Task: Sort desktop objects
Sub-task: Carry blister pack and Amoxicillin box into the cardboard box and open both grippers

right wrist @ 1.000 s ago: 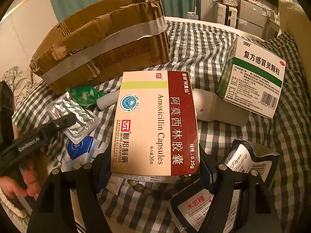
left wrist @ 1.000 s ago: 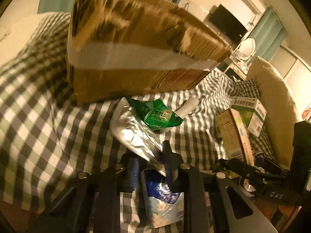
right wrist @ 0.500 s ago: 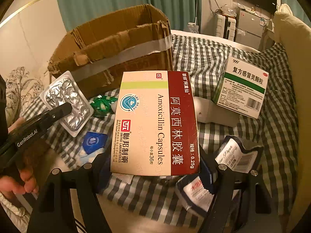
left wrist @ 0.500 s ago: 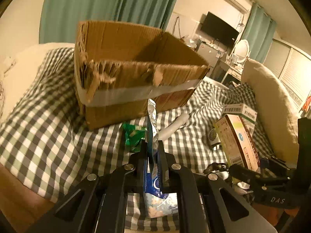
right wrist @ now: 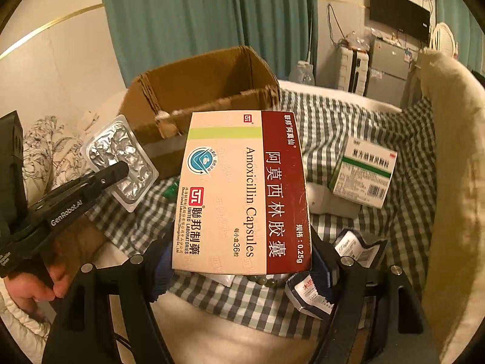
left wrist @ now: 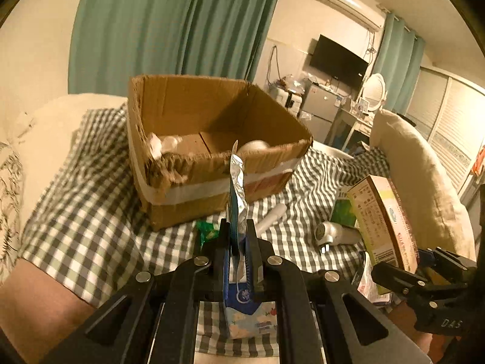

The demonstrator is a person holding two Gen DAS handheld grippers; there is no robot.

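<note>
My left gripper (left wrist: 238,244) is shut on a silver foil blister pack (left wrist: 238,188), held edge-on in the air in front of the open cardboard box (left wrist: 212,163). The pack also shows in the right wrist view (right wrist: 121,160), flat side on. My right gripper (right wrist: 242,261) is shut on an Amoxicillin capsule box (right wrist: 242,191), lifted above the checked cloth (right wrist: 348,127). That capsule box shows at the right in the left wrist view (left wrist: 382,212). The cardboard box (right wrist: 206,91) stands behind both, with white items inside.
On the cloth lie a green sachet (left wrist: 206,232), a white tube (left wrist: 271,217), a small white bottle (left wrist: 333,232), a blue packet (left wrist: 245,309), a green-and-white medicine box (right wrist: 363,173), dark sachets (right wrist: 357,245) and a bead bracelet (right wrist: 266,279). A cream cushion (left wrist: 418,182) lies at the right.
Both grippers have risen with their loads. The blister pack turned edge-on to the left camera and came up level with the cardboard box's rim, so the box's inside now shows.
</note>
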